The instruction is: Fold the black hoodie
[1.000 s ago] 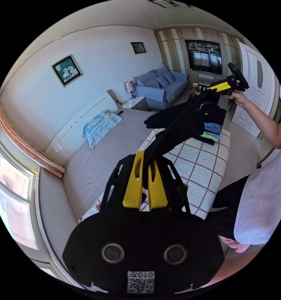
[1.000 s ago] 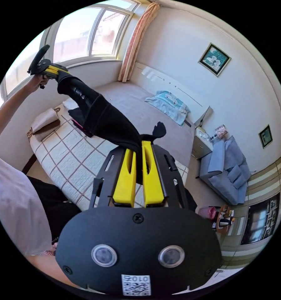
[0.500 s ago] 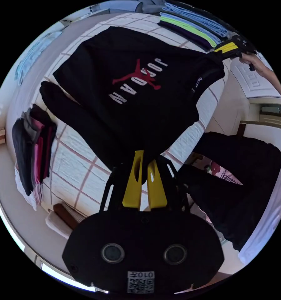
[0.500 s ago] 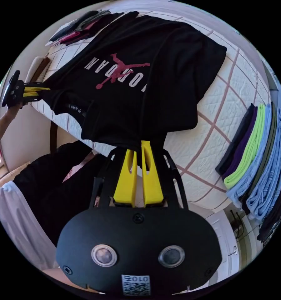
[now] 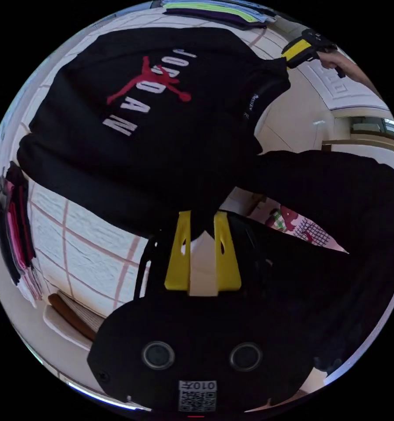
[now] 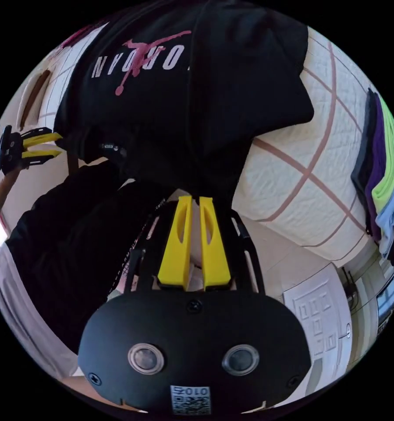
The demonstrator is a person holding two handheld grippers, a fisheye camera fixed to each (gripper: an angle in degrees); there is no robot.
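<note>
The black hoodie (image 5: 161,144) lies spread on the bed's quilt (image 5: 83,254), its front up, showing a red figure and white letters. Its near edge hangs over the bed's side toward the person. My left gripper (image 5: 202,217) is open, the jaws parted, and the hoodie's edge dips just between the tips. In the right gripper view the left gripper (image 6: 52,145) stands beside the hoodie (image 6: 214,96) with its jaws apart. My right gripper (image 6: 195,201) is shut on the hoodie's near edge. It appears again in the left gripper view as the right gripper (image 5: 291,50), holding a corner.
A stack of dark and pink folded clothes (image 5: 12,228) lies at one end of the quilt (image 6: 302,184). Another stack in green, purple and blue (image 6: 381,175) lies at the other end. The person's dark trousers (image 5: 337,219) stand close against the bed. A white door (image 6: 319,311) is behind.
The hoodie, held stretched in the air a second ago, now lies flat on the bed. Both grippers came down to the bed's edge. The left jaws have opened.
</note>
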